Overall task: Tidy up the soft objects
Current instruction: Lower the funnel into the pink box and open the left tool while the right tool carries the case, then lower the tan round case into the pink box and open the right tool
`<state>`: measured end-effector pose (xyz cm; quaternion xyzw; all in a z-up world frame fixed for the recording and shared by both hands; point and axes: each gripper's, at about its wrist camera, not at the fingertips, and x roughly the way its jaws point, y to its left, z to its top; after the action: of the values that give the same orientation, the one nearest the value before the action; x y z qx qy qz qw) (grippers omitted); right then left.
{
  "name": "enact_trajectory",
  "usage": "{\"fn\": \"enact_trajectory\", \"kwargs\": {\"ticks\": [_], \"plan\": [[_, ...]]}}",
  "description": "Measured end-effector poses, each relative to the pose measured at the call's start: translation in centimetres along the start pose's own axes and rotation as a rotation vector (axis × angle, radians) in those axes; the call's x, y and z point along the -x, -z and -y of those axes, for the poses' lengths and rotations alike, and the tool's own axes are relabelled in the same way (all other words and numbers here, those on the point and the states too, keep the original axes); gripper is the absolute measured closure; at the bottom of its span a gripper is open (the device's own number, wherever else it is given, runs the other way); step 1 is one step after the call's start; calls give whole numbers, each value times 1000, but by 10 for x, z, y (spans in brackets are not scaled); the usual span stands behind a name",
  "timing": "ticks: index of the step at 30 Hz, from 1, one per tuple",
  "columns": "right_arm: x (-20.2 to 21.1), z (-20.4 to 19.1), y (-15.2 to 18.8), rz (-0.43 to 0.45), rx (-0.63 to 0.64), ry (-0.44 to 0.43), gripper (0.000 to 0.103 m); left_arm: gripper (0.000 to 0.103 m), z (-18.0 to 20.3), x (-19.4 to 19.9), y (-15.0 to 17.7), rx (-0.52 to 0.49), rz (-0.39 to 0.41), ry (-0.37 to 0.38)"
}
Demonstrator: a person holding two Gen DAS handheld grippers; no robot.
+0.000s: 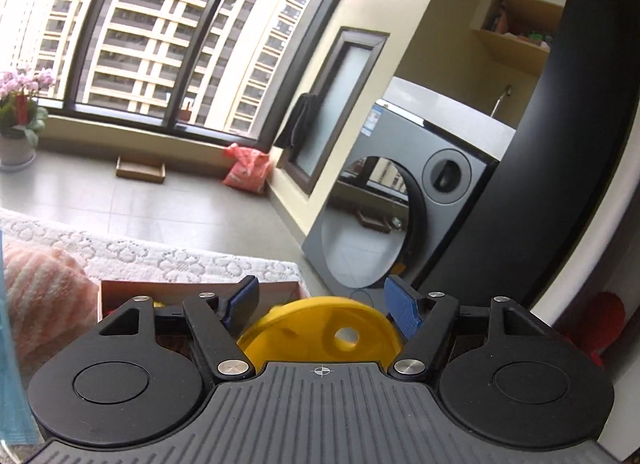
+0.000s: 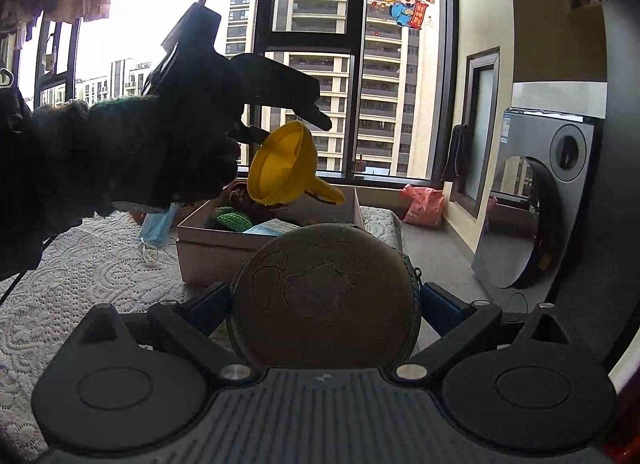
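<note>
Yellow plastic funnel (image 2: 286, 164), cracked round pouch (image 2: 324, 296)

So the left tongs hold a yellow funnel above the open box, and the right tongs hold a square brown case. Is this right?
Not quite. The case between the right tongs is round, not square, as the right wrist view shows. The rest holds: the left tongs carry the yellow funnel above the open box.

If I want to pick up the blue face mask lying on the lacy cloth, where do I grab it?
Pinch the blue face mask at its crumpled middle, coming straight down from above. It lies flat and floppy on the lace cloth, left of the cardboard box, so the fingers cannot slide under it. The thin white ear loop would likely slip.
</note>
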<state>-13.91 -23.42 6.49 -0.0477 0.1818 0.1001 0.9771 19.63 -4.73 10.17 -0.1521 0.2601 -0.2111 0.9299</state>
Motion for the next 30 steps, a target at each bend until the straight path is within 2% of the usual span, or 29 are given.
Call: {"fn": "enact_trajectory", "kwargs": {"ticks": [3,5,8,11,16,22,26,30], "plan": [[-2,3,5,-8,-9,12,3,33,-2,-34,2,-42,-80,-72],[-3,9,8,-19,-24,20,3,33,-5,-31,1,-74,-57,-87],[-11,15,8,-44,-61,6,3,33,-14,-5,-1,-74,-23,-72],[-22,20,-5,-41,-107,-47,3,33,-29,30,7,-28,-13,-53],[-64,18,-48,-42,-155,-129,3,33,-61,99,38,70,27,-36],[-133,-10,-108,-75,-101,-133,3,33,-95,149,76,103,36,-85],[-187,-30,-158,-199,-61,-122,3,33,-113,164,89,106,15,-94],[-250,-47,-198,-462,-8,-98,3,33,-130,176,100,116,13,-88]]}}
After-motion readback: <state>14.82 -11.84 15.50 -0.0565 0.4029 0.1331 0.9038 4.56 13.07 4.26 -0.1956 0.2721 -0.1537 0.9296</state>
